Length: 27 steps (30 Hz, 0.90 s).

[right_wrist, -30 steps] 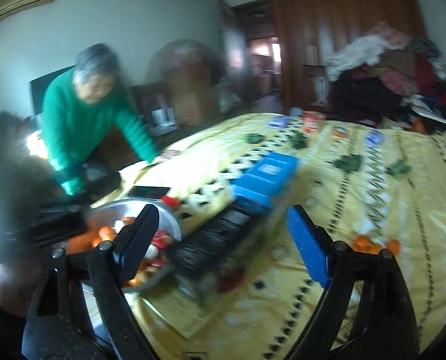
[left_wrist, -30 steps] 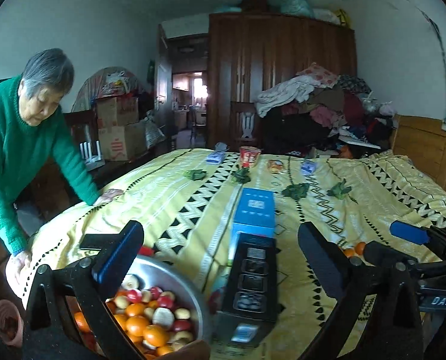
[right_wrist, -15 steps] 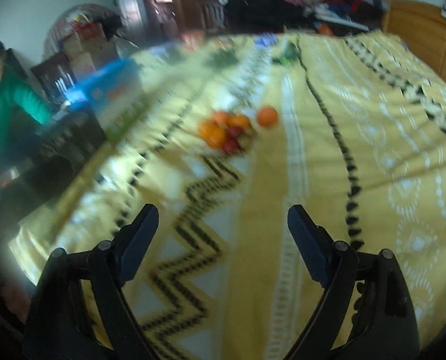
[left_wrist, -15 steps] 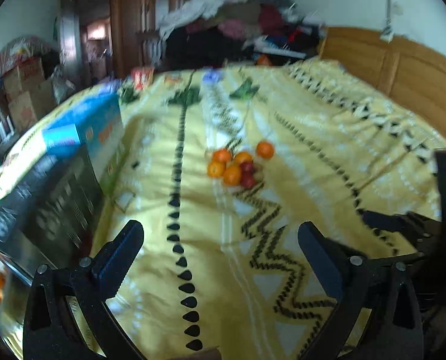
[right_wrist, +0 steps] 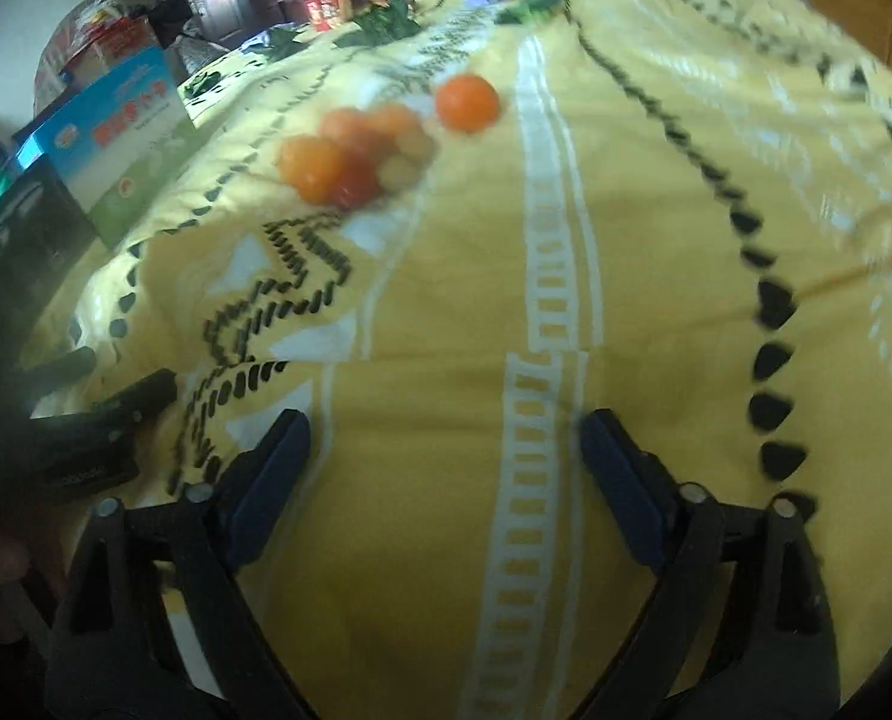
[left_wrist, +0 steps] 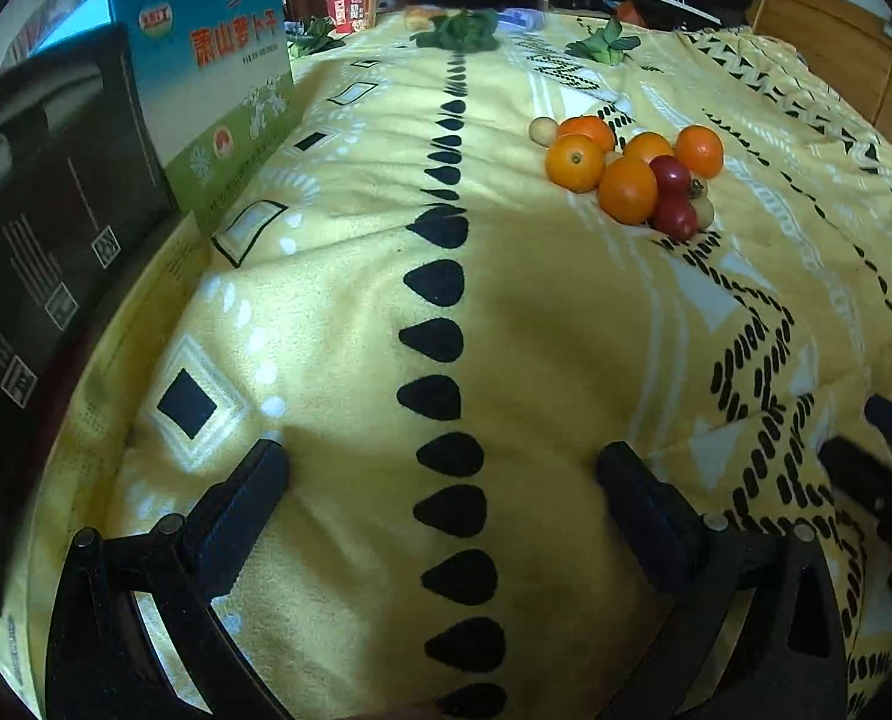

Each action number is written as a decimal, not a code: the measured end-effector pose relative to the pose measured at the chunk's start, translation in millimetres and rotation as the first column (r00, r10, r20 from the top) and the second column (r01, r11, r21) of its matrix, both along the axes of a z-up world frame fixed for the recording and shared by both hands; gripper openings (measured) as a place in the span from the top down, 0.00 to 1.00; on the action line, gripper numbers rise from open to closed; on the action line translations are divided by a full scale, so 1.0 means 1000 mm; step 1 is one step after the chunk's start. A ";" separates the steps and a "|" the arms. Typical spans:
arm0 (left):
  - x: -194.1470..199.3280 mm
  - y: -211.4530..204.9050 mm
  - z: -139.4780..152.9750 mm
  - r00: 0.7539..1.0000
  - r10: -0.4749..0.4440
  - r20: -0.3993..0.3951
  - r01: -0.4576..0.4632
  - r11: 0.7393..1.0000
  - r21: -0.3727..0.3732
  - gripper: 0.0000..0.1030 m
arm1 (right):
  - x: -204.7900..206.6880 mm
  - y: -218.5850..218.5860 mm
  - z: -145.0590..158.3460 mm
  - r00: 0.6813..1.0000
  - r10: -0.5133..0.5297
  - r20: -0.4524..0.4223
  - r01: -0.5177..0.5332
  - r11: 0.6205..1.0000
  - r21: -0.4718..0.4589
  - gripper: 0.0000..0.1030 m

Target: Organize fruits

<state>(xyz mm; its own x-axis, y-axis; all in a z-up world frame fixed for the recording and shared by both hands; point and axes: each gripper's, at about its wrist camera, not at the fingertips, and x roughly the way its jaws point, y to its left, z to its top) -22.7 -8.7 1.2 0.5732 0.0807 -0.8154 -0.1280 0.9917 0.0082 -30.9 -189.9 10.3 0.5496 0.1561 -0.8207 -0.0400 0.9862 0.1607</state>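
Note:
A small pile of fruit lies on the yellow patterned blanket (left_wrist: 536, 312): several oranges (left_wrist: 627, 189), red cherry tomatoes (left_wrist: 673, 213) and small pale fruits (left_wrist: 542, 130). The same pile shows blurred in the right wrist view (right_wrist: 350, 156), with one orange (right_wrist: 467, 102) a little apart. My left gripper (left_wrist: 440, 480) is open and empty, low over the blanket, well short of the pile. My right gripper (right_wrist: 443, 450) is open and empty too, also short of the pile. The left gripper's body shows in the right wrist view (right_wrist: 86, 438).
A blue and green carton (left_wrist: 224, 96) and a black box (left_wrist: 44, 228) stand at the left. Green leafy vegetables (left_wrist: 464, 36), a red cup (left_wrist: 350, 11) and small packets lie at the blanket's far end. A wooden headboard (left_wrist: 854, 60) rises at the right.
Both grippers have swung right, away from the metal fruit bowl and the woman in green, and dropped low toward the fruit pile, which now looks closer. Both stay open.

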 end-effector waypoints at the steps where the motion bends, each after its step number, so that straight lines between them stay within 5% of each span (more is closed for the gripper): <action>1: -0.002 0.000 0.000 1.000 0.002 0.007 -0.002 1.000 -0.001 0.00 | 0.000 0.003 -0.001 1.000 0.009 -0.003 -0.009 1.000 -0.017 0.00; 27: -0.001 0.001 0.001 1.000 0.000 0.023 0.000 1.000 -0.024 0.00 | 0.002 0.009 -0.005 1.000 0.016 -0.009 -0.016 0.997 -0.080 0.00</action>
